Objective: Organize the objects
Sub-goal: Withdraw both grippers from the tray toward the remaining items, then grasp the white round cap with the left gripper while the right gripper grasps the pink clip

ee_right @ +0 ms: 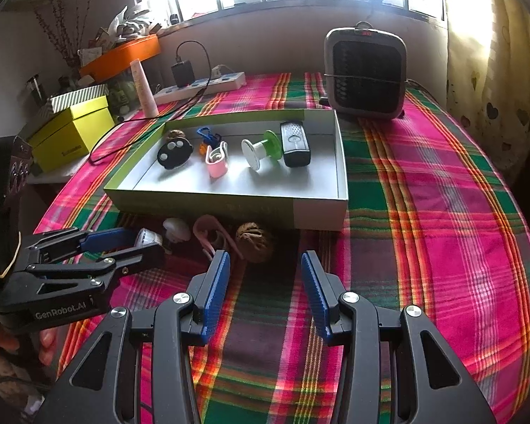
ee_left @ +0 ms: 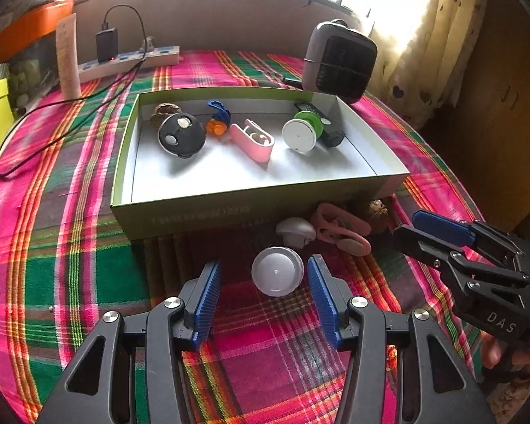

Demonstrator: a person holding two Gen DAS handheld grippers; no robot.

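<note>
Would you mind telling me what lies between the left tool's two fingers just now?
A white round cap lies on the tablecloth between the open fingers of the left tool, with gaps on both sides; the left wrist view shows it.

The right gripper (ee_right: 265, 275) is wide open over the bright checked cloth (ee_right: 424, 212), with nothing between its blue pads. Just ahead of it lie a brown walnut (ee_right: 254, 242), a pink clip (ee_right: 208, 233) and a small white knob (ee_right: 176, 229), all close to the front wall of the flat box (ee_right: 318, 212). The left gripper (ee_right: 137, 243) comes in from the left, with a round white cap (ee_right: 145, 237) between its fingers.
</note>
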